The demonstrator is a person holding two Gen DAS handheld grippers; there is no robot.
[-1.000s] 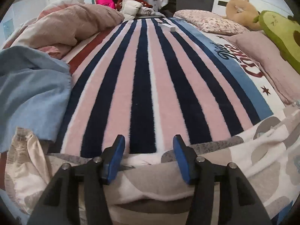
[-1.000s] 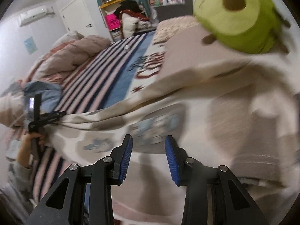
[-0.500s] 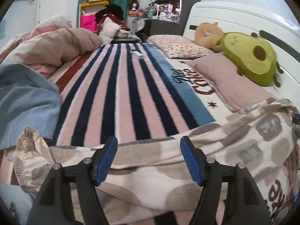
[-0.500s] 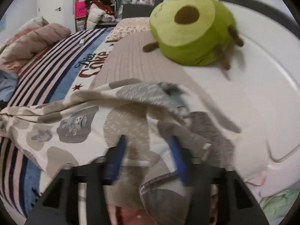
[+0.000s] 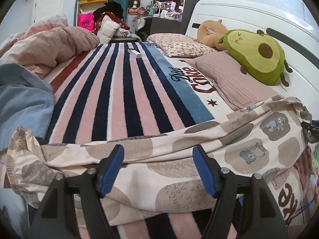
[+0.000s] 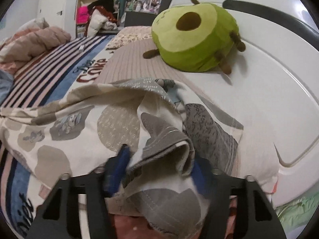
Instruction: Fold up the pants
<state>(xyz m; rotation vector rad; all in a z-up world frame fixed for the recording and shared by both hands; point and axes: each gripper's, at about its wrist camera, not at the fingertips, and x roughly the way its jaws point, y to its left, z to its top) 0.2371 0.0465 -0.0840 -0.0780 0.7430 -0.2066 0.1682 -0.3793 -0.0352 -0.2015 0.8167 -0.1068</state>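
Cream pants (image 5: 235, 139) printed with grey patches and cartoon bears lie stretched across the near end of the striped blanket (image 5: 123, 99). My left gripper (image 5: 158, 149) hovers over their near edge, blue pads wide apart and open, pressing on nothing. In the right wrist view the same pants (image 6: 79, 123) bunch up by the white headboard (image 6: 269, 99). A folded grey-lined end (image 6: 167, 145) stands between the jaws of my right gripper (image 6: 159, 155). Those jaws are closing, the left pad blurred, and the cloth drapes over the right pad. A bit of the right gripper (image 5: 311, 127) shows at the pants' far right end.
A green avocado plush (image 5: 257, 57) and a tan plush (image 5: 209, 29) lie on pillows (image 5: 183, 45) by the headboard. A pink duvet (image 5: 45, 45) and a blue blanket (image 5: 22, 99) are heaped at the left. A small white box (image 5: 134, 53) rests on the stripes far back.
The left gripper drew back and up from the pants' edge and opened wider. The right gripper swung toward the headboard, opened, and a fold of the pants now sits between its jaws.
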